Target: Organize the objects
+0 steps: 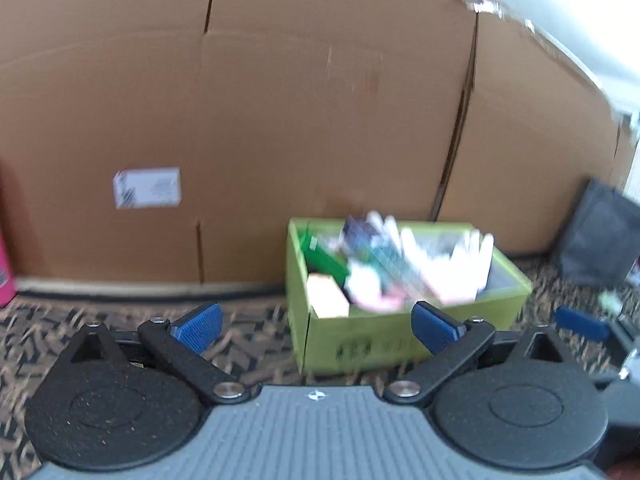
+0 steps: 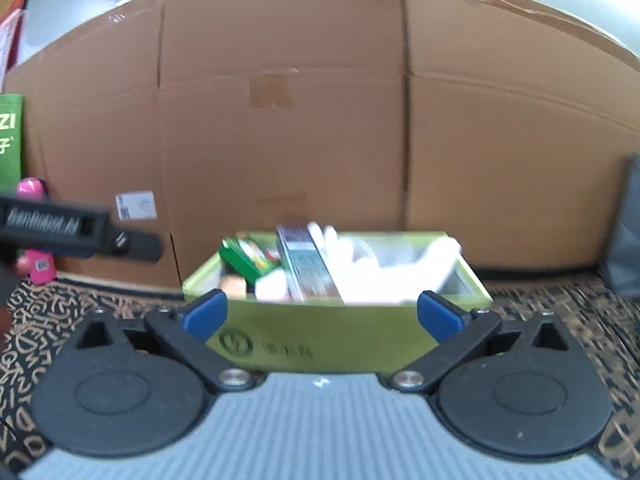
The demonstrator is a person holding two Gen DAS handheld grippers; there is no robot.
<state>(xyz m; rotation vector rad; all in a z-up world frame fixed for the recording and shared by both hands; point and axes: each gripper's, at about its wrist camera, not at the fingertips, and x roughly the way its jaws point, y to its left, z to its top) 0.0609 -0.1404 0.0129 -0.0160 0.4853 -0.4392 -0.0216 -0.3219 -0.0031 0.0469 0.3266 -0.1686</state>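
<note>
A lime-green box [image 1: 360, 340] [image 2: 328, 332] stands on the patterned carpet against a big cardboard carton. It is filled with mixed items: a green packet [image 2: 244, 258], a long silvery box [image 2: 308, 268], white packages [image 2: 384, 268] and a small tan box [image 1: 326, 294]. My left gripper [image 1: 318, 326] is open, nothing between its blue pads, the box ahead and to the right. My right gripper [image 2: 322, 314] is open too, spread in front of the box's near wall, empty. The left gripper's black body [image 2: 60, 228] shows at the left of the right wrist view.
A large cardboard carton [image 1: 280, 120] [image 2: 320, 120] fills the background. A pink bottle [image 2: 36, 256] [image 1: 5, 276] stands at the far left by a green panel [image 2: 10, 140]. A dark grey bag [image 1: 596, 236] leans at the right. The right gripper's blue pad [image 1: 582, 322] shows at right.
</note>
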